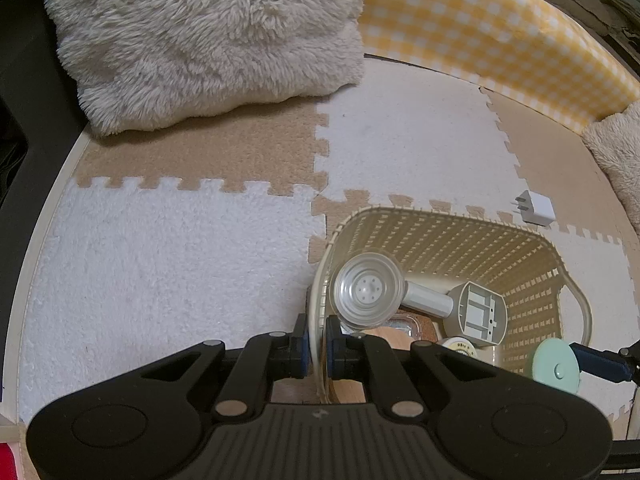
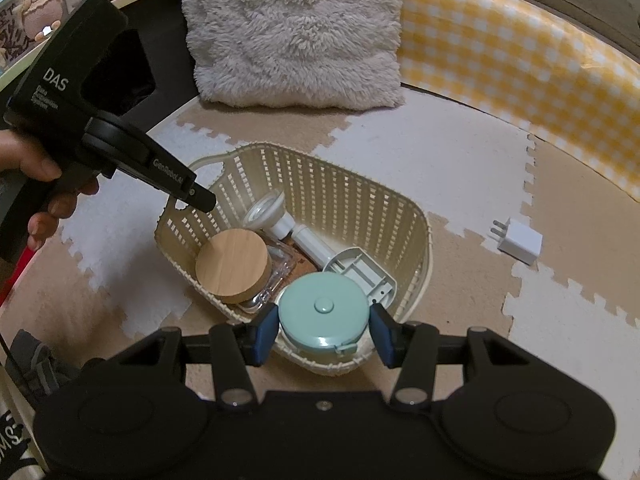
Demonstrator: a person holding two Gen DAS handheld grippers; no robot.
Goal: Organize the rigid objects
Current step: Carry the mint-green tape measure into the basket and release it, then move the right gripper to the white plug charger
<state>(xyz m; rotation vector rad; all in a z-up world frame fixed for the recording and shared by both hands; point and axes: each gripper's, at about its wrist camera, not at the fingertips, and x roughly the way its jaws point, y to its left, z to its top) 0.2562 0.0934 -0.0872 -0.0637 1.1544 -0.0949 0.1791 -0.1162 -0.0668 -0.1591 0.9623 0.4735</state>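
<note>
You had the left gripper [image 1: 316,354] clamped on the near-left rim of the basket [image 2: 352,188], steadying it. The right gripper [image 2: 325,336] gripped the mint tape measure [image 2: 323,310] over the near rim. Best lowered inside before letting go. The white charger [image 2: 518,241] lay outside, right.

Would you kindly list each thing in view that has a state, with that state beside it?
Left hand-held gripper: shut on the basket rim.
Right hand-held gripper: holding the mint disc over the basket.
Mint disc: gripped, flat face up.
Basket: upright, partly filled.
Wooden lid: inside the basket, tilted.
White fan: lying on its side in the basket.
Charger: on the mat outside the basket, prongs out.
</note>
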